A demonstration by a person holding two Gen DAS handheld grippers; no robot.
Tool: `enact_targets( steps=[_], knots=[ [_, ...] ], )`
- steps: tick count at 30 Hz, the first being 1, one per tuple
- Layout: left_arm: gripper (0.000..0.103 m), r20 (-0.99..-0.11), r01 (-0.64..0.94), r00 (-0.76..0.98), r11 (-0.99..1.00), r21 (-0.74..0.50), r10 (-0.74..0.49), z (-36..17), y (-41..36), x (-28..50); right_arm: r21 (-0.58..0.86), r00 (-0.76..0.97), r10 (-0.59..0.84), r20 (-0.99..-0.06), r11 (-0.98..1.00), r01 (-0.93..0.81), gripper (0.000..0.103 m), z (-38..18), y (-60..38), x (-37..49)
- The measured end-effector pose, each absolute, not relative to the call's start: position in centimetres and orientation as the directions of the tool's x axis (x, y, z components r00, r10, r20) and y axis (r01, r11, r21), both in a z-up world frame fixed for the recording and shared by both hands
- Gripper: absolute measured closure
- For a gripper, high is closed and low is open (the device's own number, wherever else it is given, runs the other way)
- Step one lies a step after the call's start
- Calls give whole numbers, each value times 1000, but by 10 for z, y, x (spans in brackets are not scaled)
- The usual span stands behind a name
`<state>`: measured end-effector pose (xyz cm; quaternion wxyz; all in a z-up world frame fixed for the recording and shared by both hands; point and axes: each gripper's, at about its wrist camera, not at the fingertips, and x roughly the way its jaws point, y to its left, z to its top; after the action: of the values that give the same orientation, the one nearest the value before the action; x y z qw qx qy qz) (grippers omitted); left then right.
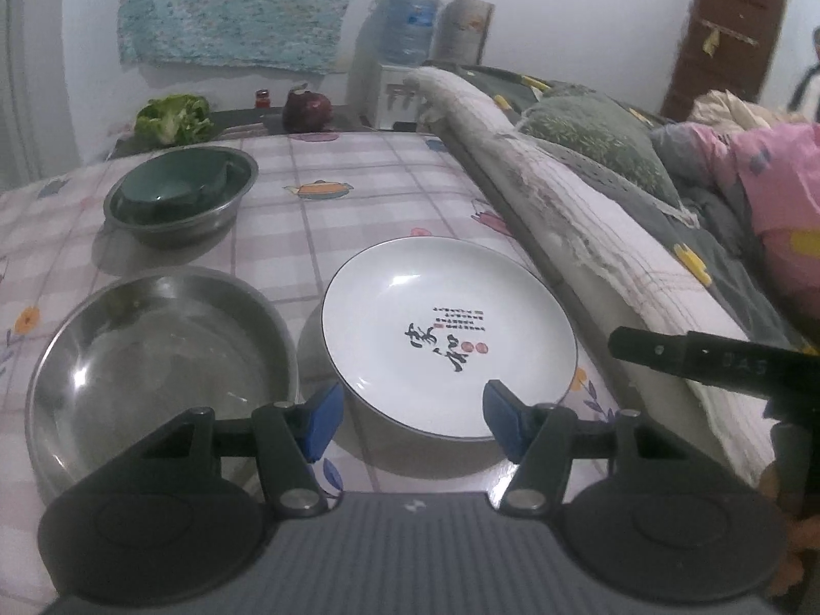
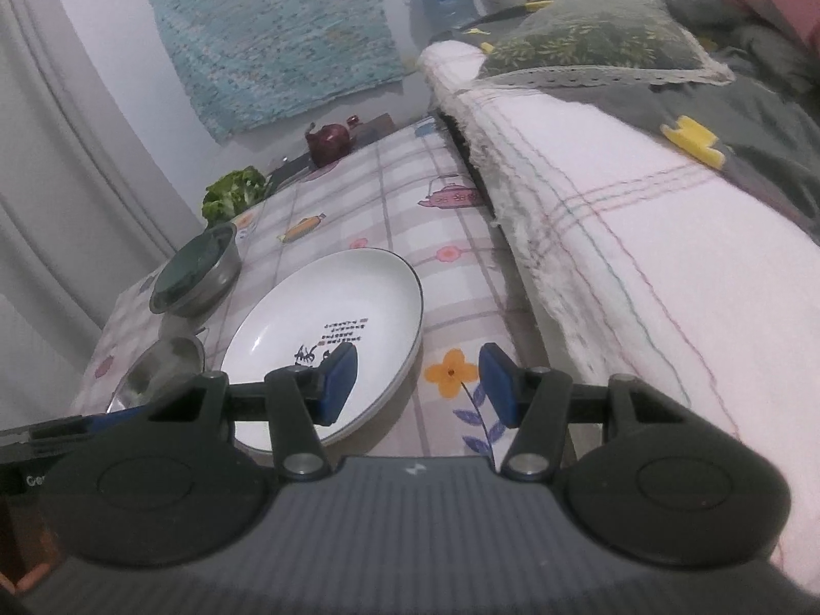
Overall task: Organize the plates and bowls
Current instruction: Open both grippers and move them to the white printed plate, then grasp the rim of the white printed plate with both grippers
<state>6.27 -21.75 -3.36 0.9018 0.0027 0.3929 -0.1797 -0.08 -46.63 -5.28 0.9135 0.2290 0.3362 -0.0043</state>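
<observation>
White plate [image 1: 446,328] on checked tablecloth [image 1: 359,174] beside bed [image 1: 605,236].

Green lettuce [image 1: 174,118], dark red onion [image 1: 306,111], blue water jug [image 1: 410,25], teal wall cloth [image 1: 241,5], green pillow [image 1: 597,143].

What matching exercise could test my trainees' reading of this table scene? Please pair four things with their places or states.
Things:
1. round white ceramic plate with black calligraphy
2. dark green ceramic bowl
3. large empty stainless steel bowl
4. leafy green vegetable

Places or states:
A. at the table's far edge, near the wall
B. nested inside a smaller steel bowl
C. nearest the bed's edge
D. left of the plate, holding nothing

Pairs: 1-C, 2-B, 3-D, 4-A
</observation>
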Motion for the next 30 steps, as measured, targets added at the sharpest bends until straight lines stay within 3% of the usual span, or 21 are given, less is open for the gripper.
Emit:
enact_targets(
  steps=[7, 13, 24, 30],
  knots=[
    [50, -672, 234, 698, 966, -110, -246, -37, -218, 59, 332, 747, 160, -645, 939, 85, 57, -56, -463, 36],
    [65, -719, 188, 655, 972, -142, -232, -52, -213, 68, 281, 721, 158, -675, 958, 54, 61, -66, -467, 69],
    [75, -753, 157, 606, 966, -203, -257, -65, -208, 82, 328, 654, 239, -718, 944, 16, 76, -94, -471, 113],
    [78, -763, 140, 589, 963, -229, -267, -70, -206, 92, 365, 658, 285, -697, 931, -16, 82, -99, -467, 127]
  ],
)
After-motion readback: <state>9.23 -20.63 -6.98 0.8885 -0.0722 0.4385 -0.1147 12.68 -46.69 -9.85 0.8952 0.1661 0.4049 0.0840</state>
